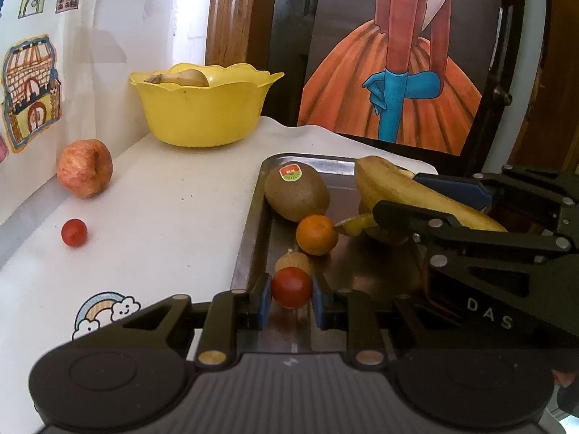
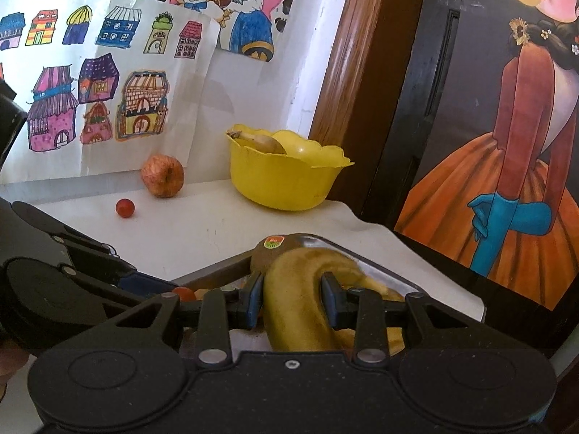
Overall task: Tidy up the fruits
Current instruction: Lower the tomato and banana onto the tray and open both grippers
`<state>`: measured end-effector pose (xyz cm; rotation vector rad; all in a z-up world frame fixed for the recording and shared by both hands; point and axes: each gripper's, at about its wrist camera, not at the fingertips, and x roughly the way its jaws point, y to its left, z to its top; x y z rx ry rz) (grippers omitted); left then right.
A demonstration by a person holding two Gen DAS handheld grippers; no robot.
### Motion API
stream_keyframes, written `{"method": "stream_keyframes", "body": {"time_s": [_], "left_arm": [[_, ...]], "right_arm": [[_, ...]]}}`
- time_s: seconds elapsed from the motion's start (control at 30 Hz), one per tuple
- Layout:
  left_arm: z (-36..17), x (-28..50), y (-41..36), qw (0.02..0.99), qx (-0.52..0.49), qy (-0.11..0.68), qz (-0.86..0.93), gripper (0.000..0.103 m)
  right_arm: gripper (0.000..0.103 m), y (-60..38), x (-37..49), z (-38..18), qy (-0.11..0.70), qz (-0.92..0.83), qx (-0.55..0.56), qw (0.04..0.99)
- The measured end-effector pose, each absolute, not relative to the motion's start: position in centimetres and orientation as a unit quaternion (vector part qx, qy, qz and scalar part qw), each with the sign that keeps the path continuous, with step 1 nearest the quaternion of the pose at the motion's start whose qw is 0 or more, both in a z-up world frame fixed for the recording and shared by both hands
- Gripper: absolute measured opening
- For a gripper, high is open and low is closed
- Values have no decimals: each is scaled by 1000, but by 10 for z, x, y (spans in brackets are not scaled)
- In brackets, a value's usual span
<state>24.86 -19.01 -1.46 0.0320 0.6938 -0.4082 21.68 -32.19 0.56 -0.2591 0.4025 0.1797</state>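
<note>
My left gripper [image 1: 292, 300] is shut on a red cherry tomato [image 1: 291, 287] just above the near end of a steel tray [image 1: 253, 238]. A kiwi [image 1: 296, 191] with a sticker, a small orange [image 1: 316, 235] and a small brown fruit [image 1: 291, 260] lie in the tray. At the tray's right side my right gripper [image 2: 292, 298] is shut on a large yellow banana [image 2: 296, 311], with a second banana [image 2: 376, 285] partly hidden beneath it. From the left wrist view, the right gripper [image 1: 430, 199] clasps that banana [image 1: 391, 188] from the right.
A yellow bowl [image 1: 202, 108] holding a banana [image 1: 181, 77] stands at the back of the white tabletop. An apple [image 1: 85, 173] and a loose cherry tomato [image 1: 74, 232] lie at the left by the wall. A framed painting [image 1: 398, 72] leans behind the tray.
</note>
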Motion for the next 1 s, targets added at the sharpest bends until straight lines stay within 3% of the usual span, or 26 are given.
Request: {"method": "stream_keyframes", "body": {"time_s": [0.27,0.47,0.6,0.77,1.0], "left_arm": [[-18,250,-189,918,16,347,-194,26],[-15,249,-185,918,13,347,-193,29],[-12,246,-182,918,15,346,-194,31],[-7,241,-174,924,14,339,-178,54],[6,229,-160,931,3,325,-166,69]], "right_arm": [[37,-321,216,4,193,87,-131,969],[43,-322,216,1,202,87,-124,968],[53,-322,215,1,203,82,-123,968],[60,-325,210,2,205,77,-117,969],[75,-325,195,12,191,67,-107,973]]}}
